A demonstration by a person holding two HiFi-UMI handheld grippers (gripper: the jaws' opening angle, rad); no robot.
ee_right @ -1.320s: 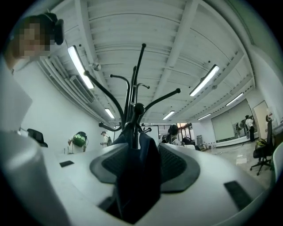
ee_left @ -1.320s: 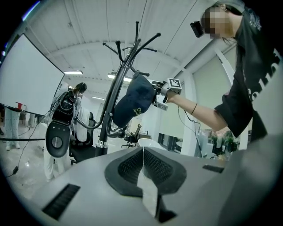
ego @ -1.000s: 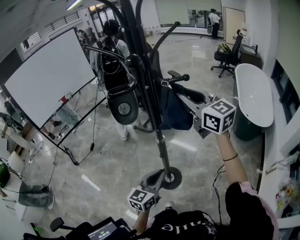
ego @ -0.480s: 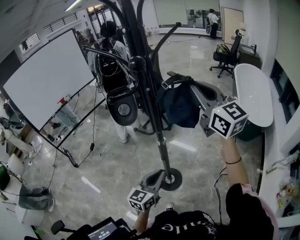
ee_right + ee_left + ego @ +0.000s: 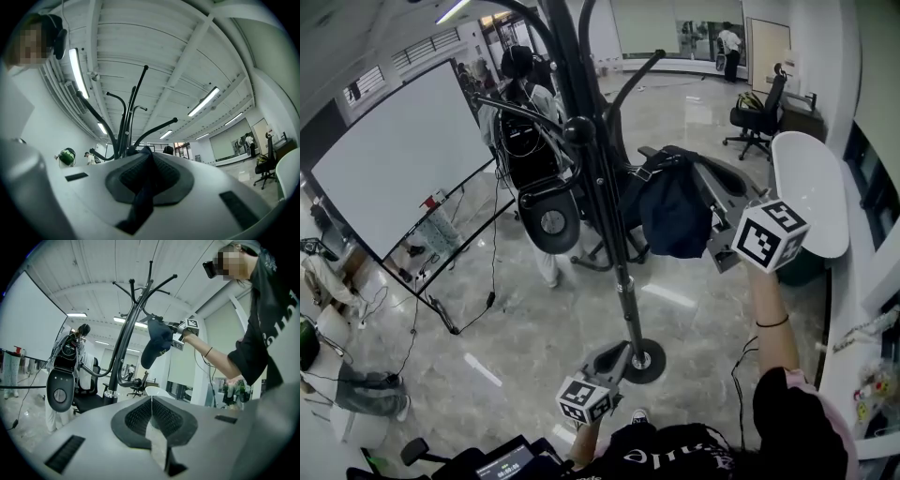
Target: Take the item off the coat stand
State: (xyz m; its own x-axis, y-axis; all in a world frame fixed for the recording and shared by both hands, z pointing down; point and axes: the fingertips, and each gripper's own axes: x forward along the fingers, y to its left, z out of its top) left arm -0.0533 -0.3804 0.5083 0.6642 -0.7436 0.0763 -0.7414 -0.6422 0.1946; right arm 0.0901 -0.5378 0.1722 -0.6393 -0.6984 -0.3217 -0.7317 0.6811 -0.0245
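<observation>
The dark cap (image 5: 673, 214) hangs just beside the coat stand (image 5: 598, 197), on the side away from the whiteboard; whether it still touches a branch cannot be told. The right gripper (image 5: 149, 158) has just closed and is clamped on the cap's fabric. The left gripper (image 5: 151, 405) sits low near the stand's base, jaws together and empty.

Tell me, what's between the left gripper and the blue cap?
Nothing but air. In the left gripper view, the left gripper looks up at the cap, and the coat stand rises to its left.
</observation>
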